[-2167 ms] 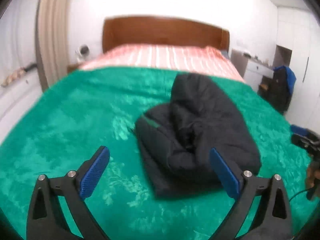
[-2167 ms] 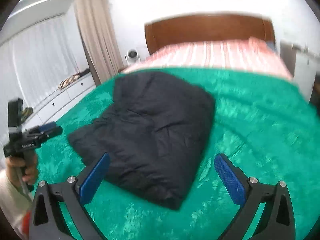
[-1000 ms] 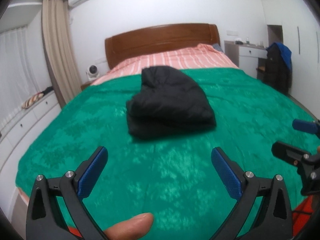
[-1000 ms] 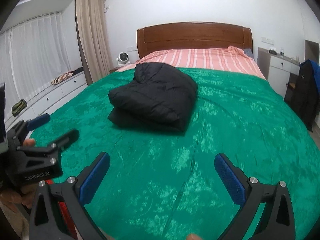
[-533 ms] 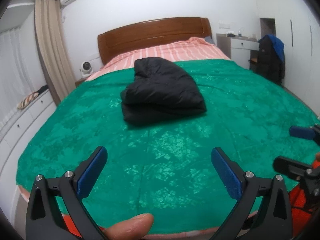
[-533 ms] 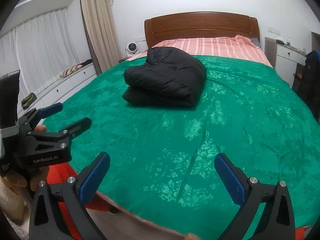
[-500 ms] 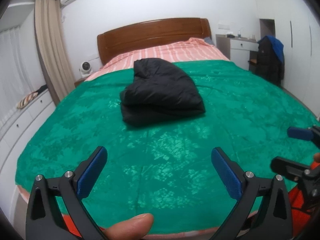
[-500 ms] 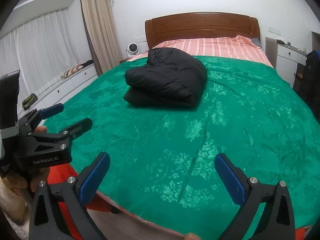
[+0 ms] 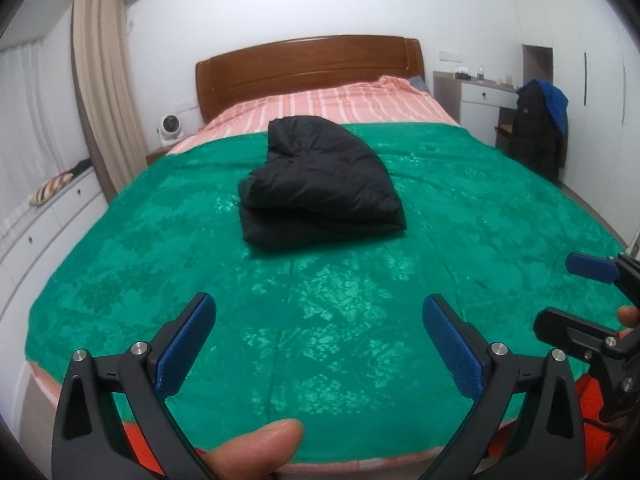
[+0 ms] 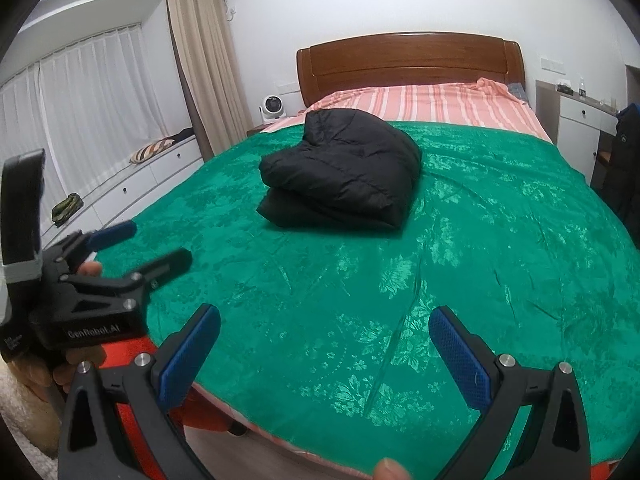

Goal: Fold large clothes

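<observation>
A: Left wrist view: the black puffy quilted jacket [image 9: 320,182] lies folded into a thick bundle in the middle of the bed, on the green patterned bedspread [image 9: 320,300], with its far end towards the brown wooden headboard [image 9: 310,66]. Would you call the fold done?

B: Judging by its shape, yes. It sits as two stacked layers, the upper one domed and rounded, the lower one flatter and showing as a dark band along the near edge. No sleeve trails out that I can see.

A: And the tongs?

B: The left tongs [image 9: 318,344] stand wide apart with nothing between the blue pads, hanging over the foot of the bed, well apart from the bundle. The right tongs [image 10: 324,350] are likewise spread wide and hold nothing. Each pair shows at the edge of the other's view.

A: If it needed tidying, how would it handle?

B: I would expect it to be light for its bulk, soft and springy. The padding looks likely to push a fold open again, and the shell has a slight sheen, so it may slip. I would take hold at the near folded edge, pinching both layers together at the two corners, not on the domed top where the pads would only squash filling.

A: Anything else close by?

B: Only the pink striped sheet [image 10: 432,102] beyond the bedspread; the jacket's far end lies near that boundary.
</observation>
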Tool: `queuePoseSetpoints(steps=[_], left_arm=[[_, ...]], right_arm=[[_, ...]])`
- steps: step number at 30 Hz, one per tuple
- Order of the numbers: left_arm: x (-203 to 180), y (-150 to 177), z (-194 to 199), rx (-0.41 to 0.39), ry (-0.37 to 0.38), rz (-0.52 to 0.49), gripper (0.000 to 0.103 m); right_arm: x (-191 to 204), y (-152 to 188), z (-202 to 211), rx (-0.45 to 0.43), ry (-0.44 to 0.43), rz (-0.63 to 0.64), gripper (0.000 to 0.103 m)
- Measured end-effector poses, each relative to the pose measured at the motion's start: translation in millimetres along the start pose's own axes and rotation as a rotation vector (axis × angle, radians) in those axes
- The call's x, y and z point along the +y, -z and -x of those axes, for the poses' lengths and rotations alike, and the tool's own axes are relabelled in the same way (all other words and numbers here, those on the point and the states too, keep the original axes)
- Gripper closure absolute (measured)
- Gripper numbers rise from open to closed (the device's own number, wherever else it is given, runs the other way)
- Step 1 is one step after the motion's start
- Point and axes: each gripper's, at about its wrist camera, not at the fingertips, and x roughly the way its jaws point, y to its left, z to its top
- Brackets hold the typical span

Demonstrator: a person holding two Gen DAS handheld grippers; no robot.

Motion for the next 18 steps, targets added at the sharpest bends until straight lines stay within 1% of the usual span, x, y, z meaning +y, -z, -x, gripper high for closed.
queuePoseSetpoints(steps=[4,8,13,18], left_arm=[[0.0,-1.4,3.9,-0.002,-0.011,-0.005,0.000],[0.1,-6.9,4.1,0.021,-0.016,-0.002,0.000],[1.3,-23.2,0.9,0.040,-0.010,0.024,0.000],[5.7,-26.7,-8.5,0.067,-0.014,0.068,0.000]], right_arm=[[3.1,-4.4,2.2,-0.008,0.001,0.005,0.000],[2.1,-10.0,1.7,-0.002,0.002,-0.002,0.000],[-8.7,-30.0,-1.6,0.010,0.060,-0.031,0.000],[-9.8,-46.5,-6.2,0.016,0.047,-0.036,0.000]])
